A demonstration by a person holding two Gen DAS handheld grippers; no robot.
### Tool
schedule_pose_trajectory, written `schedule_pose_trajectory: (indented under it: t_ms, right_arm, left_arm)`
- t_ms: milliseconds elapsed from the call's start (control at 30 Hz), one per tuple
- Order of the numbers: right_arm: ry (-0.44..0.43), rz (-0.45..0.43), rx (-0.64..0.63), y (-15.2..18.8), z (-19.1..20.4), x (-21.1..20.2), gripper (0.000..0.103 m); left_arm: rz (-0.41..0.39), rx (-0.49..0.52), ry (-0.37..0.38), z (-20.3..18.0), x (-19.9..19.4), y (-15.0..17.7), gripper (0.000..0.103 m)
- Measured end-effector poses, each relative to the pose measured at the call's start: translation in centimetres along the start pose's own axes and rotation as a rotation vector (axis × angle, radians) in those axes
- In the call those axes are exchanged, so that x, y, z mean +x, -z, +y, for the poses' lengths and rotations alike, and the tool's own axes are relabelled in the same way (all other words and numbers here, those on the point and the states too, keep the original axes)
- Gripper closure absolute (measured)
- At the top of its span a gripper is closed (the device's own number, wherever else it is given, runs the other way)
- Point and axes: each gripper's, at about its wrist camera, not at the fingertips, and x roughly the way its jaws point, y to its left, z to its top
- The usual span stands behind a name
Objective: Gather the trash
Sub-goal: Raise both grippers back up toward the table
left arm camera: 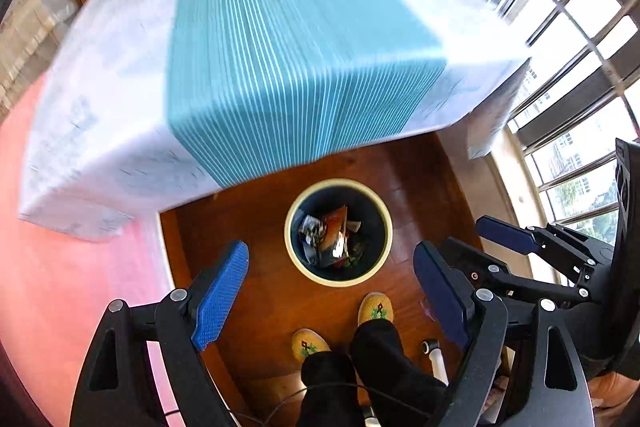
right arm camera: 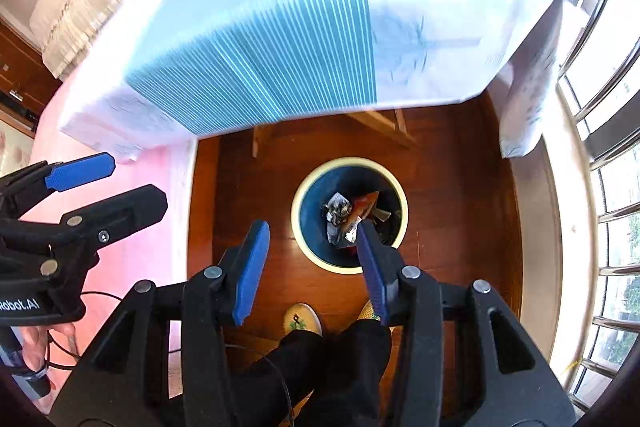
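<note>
A round bin with a cream rim [left arm camera: 340,281] [right arm camera: 340,267] stands on the dark wooden floor, just in front of the table. Crumpled wrappers and scraps [left arm camera: 332,239] [right arm camera: 348,215] lie inside it. My left gripper [left arm camera: 330,249] hangs high above the bin, open, with nothing between its blue pads. My right gripper [right arm camera: 312,227] is beside it at the same height, also open and empty. Each gripper shows at the edge of the other's view: the right gripper's fingers [left arm camera: 504,233], the left gripper's fingers [right arm camera: 80,171].
A blurred table [left arm camera: 100,87] [right arm camera: 440,27] with a white cloth and a teal striped runner [left arm camera: 280,47] [right arm camera: 260,47] fills the upper view. The person's feet in yellow slippers [left arm camera: 376,309] [right arm camera: 302,319] stand near the bin. Windows [left arm camera: 580,87] line the right; a pink floor [left arm camera: 60,287] lies left.
</note>
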Motion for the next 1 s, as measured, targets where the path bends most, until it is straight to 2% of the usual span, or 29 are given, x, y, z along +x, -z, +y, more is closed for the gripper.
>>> schedule_pose_trajectory:
  t_ms: [333, 500, 733, 1000]
  right_arm:
    - [0.018, -0.121, -0.039, -1.3, 4.5, -10.6, 0.061]
    - [0.042, -0.184, -0.033, -2.0, 5.7, -14.5, 0.061]
    - [0.079, -0.274, -0.033, -4.9, 7.0, -18.1, 0.061]
    - [0.073, -0.317, -0.035, -9.6, 7.6, -18.7, 0.061]
  left_arm:
    - [-0.181, 0.064, -0.015, -0.1, -13.6, -1.3, 0.017]
    - [-0.253, 0.067, -0.015, 0.8, -17.6, -2.5, 0.017]
    - [-0.338, 0.07, -0.001, 2.4, -21.1, -4.9, 0.017]
    - [-0.391, 0.052, -0.006, 4.4, -22.0, -8.6, 0.017]
